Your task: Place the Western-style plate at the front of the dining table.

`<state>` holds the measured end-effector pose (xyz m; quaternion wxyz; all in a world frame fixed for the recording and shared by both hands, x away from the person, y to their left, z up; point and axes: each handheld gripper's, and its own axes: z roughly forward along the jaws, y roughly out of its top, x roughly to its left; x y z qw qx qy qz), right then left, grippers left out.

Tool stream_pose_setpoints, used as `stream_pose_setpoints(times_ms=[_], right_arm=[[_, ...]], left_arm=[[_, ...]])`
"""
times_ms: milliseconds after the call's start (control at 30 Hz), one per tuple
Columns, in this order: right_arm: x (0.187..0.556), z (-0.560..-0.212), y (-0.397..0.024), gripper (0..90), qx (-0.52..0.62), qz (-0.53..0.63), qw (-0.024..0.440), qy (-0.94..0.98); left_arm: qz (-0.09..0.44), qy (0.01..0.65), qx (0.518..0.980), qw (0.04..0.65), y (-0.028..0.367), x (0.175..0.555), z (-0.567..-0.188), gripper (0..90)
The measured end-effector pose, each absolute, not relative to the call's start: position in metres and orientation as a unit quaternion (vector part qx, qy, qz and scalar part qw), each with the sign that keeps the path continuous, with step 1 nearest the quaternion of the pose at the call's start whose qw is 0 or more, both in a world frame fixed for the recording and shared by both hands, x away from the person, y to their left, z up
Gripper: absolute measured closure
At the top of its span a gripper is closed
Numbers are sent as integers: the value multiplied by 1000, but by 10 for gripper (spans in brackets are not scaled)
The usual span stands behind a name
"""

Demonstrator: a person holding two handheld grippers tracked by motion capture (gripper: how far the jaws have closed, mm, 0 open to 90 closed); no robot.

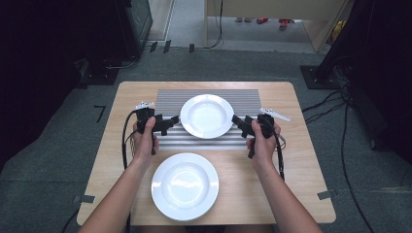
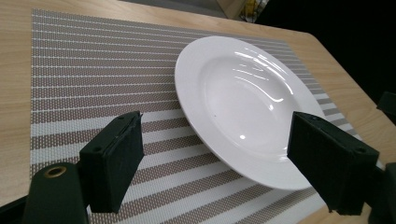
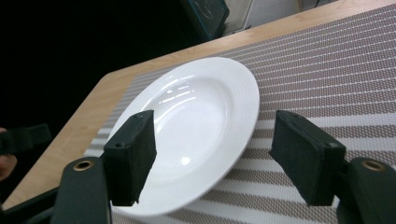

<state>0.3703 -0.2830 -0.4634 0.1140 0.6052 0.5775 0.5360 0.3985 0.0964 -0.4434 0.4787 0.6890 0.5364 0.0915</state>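
Flanking the round white ceramic plate (image 1: 207,115) on the striped woven placemat (image 1: 170,99), left gripper (image 1: 171,122) and right gripper (image 1: 239,122) gape empty; retreat outward evenly, avoiding rim contact.

L gripper (image 1: 171,122) & R gripper (image 1: 239,122) open, flanking far plate (image 1: 207,115) on striped mat (image 1: 170,101); 2nd plate (image 1: 184,186) nearer.

High view overhead, far; both gripper views close, low, sharing far plate (image 1: 207,115).
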Motion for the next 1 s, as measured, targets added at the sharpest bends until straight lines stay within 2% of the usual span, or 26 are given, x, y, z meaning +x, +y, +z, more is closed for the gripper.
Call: stream_pose_setpoints(times_ms=[400,1000], right_arm=[[334,-466,-305,270,588,524,125,604],[292,-472,-348,256,589,506,158,611]], left_arm=[[105,531,693,477,117,367,-445,135],[120,527,686,487,145,325,-449,135]])
